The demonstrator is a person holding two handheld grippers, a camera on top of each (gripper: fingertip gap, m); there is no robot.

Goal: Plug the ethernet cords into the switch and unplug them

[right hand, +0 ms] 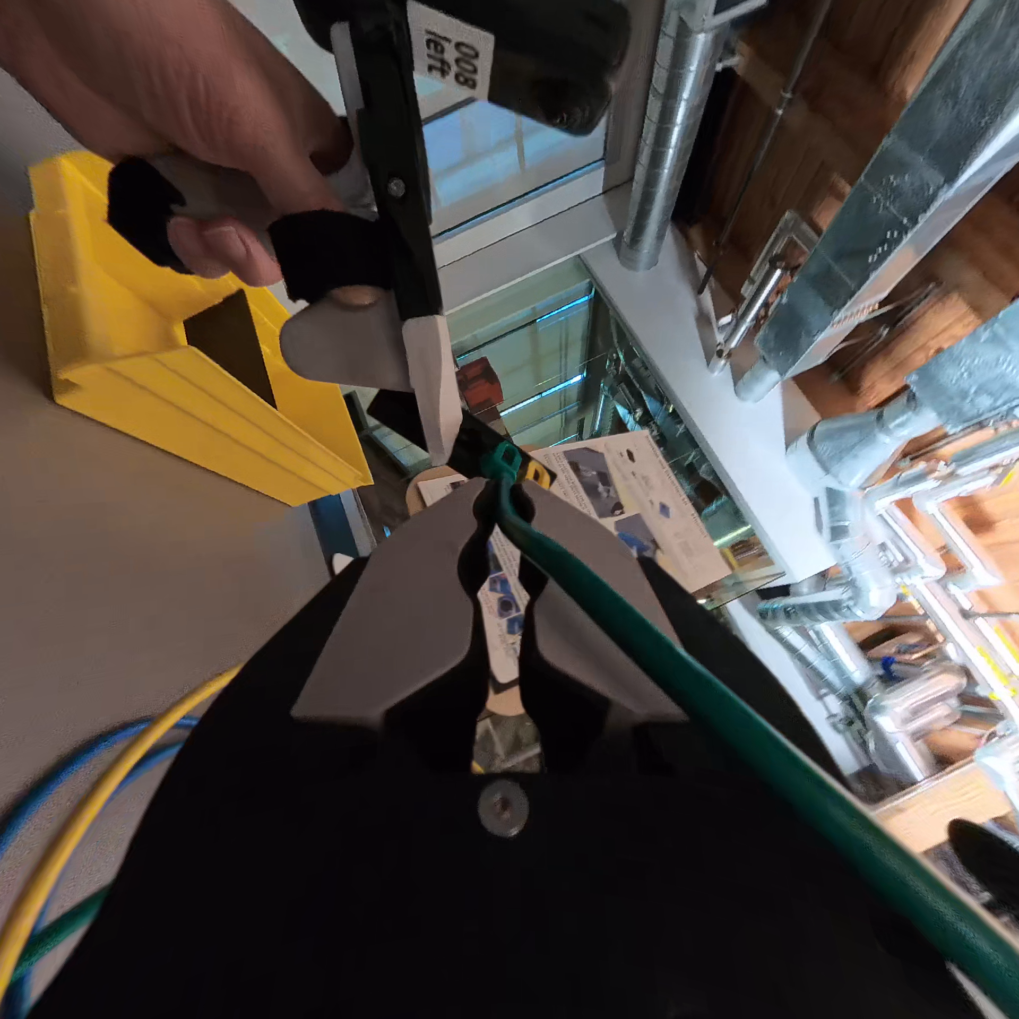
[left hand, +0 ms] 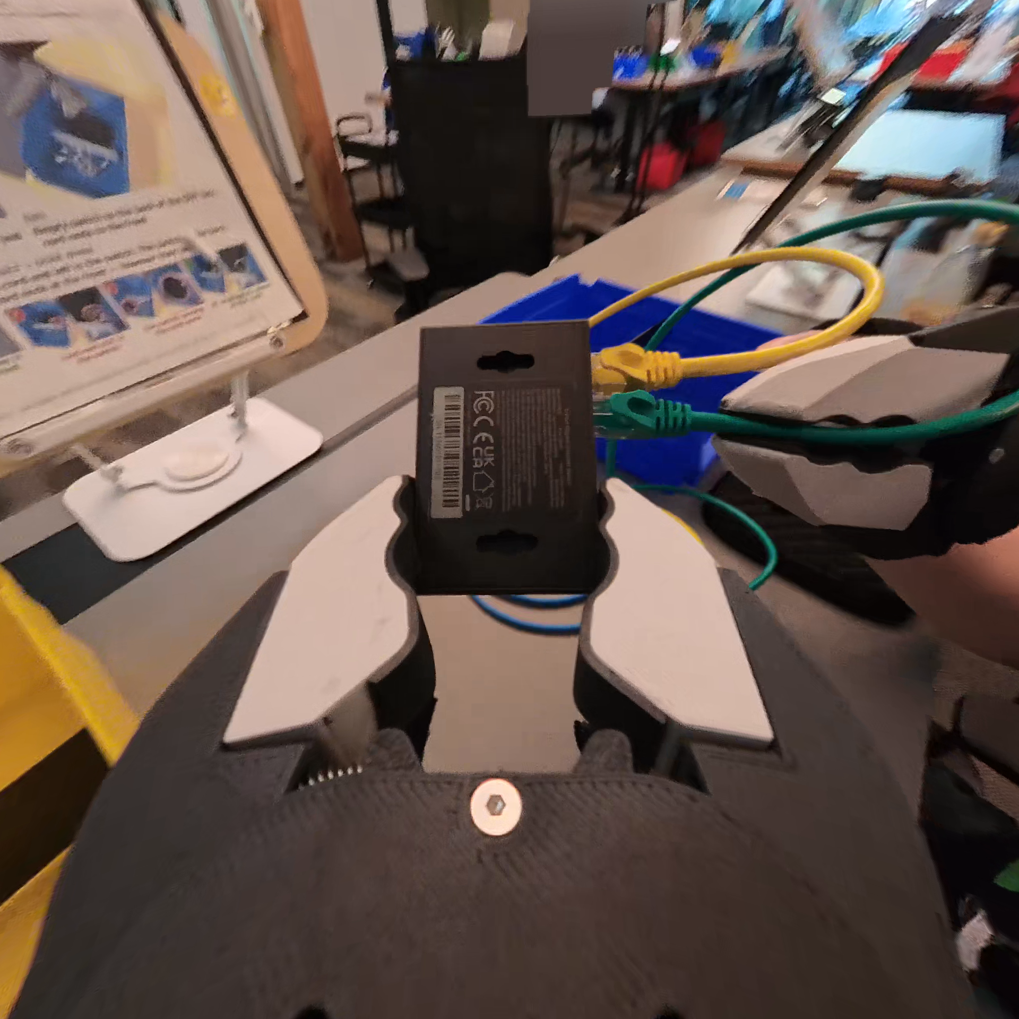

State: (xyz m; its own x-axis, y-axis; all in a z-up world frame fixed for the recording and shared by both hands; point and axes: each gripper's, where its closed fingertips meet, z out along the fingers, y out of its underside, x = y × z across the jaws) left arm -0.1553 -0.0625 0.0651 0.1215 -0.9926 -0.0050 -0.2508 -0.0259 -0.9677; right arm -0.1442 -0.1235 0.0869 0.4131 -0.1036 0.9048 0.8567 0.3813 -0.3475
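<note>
The left wrist view looks close along its fingers at the switch [left hand: 504,457]; the right view, rolled sideways, shares it [right hand: 468,441].

The black switch [left hand: 504,457] is standing on end above the table, its labelled underside facing us. A yellow cord [left hand: 717,309] and a green cord [left hand: 772,427] are sitting plugged into its 3 o'clock edge, yellow above green, both looping away rightward. A blue cord [left hand: 524,615] is lying coiled at 6 o'clock.

Workshop: cluttered benches [left hand: 717,71], exposed ducts [right hand: 656,132], storage bins [right hand: 182,358].
</note>
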